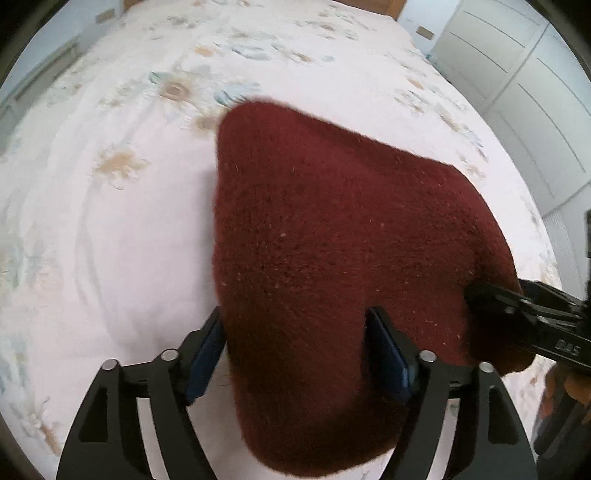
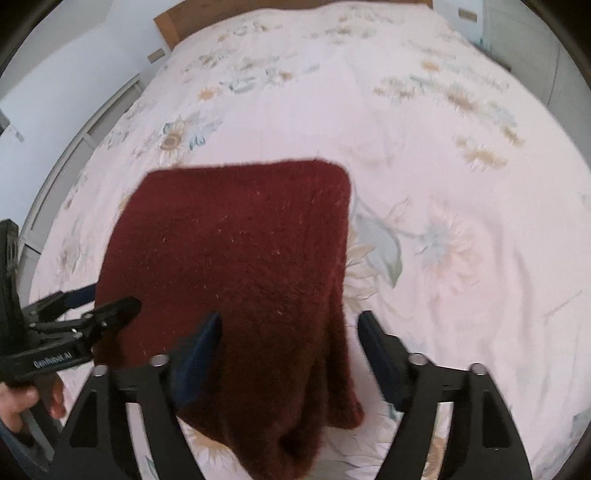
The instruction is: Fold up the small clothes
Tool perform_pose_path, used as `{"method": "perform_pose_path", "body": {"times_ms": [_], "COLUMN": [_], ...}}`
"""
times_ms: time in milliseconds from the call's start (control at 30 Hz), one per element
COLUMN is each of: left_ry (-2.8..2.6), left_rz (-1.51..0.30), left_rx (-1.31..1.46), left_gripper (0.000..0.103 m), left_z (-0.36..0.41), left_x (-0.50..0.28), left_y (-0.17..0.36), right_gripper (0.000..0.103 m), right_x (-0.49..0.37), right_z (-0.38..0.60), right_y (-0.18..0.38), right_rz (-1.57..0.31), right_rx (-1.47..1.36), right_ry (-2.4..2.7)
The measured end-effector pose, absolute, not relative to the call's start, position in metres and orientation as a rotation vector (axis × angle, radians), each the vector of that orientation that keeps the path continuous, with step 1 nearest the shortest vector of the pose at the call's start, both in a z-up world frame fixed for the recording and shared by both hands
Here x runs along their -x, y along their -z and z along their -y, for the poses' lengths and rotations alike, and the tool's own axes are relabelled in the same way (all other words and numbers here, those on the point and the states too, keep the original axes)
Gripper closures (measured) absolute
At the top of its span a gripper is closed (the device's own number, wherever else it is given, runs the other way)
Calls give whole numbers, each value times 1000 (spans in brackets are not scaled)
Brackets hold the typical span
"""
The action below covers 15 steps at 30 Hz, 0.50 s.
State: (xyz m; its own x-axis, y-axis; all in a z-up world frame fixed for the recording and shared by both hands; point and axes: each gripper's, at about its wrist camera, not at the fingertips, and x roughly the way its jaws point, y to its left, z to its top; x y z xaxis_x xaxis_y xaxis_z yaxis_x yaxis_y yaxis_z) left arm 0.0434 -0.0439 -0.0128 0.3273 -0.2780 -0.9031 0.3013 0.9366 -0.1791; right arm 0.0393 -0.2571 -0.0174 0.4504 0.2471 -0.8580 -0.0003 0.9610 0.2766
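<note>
From the camera on my left gripper [image 1: 295, 354], I look down at a dark red knitted garment [image 1: 332, 229] lying on a bed with a pale flowered cover [image 1: 110, 206]. My two black fingers with blue pads [image 1: 207, 354] stand wide apart. The near edge of the garment lies between them, but the pads do not press on it. At the right edge of this view, my right gripper [image 1: 491, 295] reaches in over the garment's near right corner. White cupboard doors [image 1: 535, 110] stand beyond the bed.

From the camera on my right gripper [image 2: 288, 343], the same garment [image 2: 240, 251] looks like a folded block with rounded far corners, spread on the bed cover [image 2: 443, 166]. Its near right corner runs down between my fingers, which are also wide apart, one pad [image 2: 201, 350] resting against or just above the wool; I cannot tell which. My left gripper [image 2: 92, 299] shows at the left, held by a hand [image 2: 22, 402], over the garment's near left corner. A wooden headboard [image 2: 170, 22] closes the far end.

I judge the garment soft, thick and limp, fairly light, fuzzy enough not to slip. It will sag and bunch if lifted by one point, so I would take hold at two corners of one edge, pinching all layers together.
</note>
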Motion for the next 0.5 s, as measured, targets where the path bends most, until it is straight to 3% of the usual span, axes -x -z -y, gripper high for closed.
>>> {"method": "perform_pose_path", "body": {"times_ms": [133, 300, 500], "left_ry": [351, 312, 322], "left_rz": [-1165, -1164, -1154], "left_rx": [-30, -69, -65], "left_gripper": [1, 1, 1], "left_z": [45, 30, 29], "left_x": [-37, -23, -31], "left_y": [-3, -1, 19], "right_gripper": [16, 1, 1], "right_x": [-30, -21, -8], "right_z": [257, 267, 288], "right_y": [9, 22, 48], "right_rz": [-1066, -1064, -1073], "right_rx": [-196, -174, -191], "right_ry": [-131, -91, -65]}}
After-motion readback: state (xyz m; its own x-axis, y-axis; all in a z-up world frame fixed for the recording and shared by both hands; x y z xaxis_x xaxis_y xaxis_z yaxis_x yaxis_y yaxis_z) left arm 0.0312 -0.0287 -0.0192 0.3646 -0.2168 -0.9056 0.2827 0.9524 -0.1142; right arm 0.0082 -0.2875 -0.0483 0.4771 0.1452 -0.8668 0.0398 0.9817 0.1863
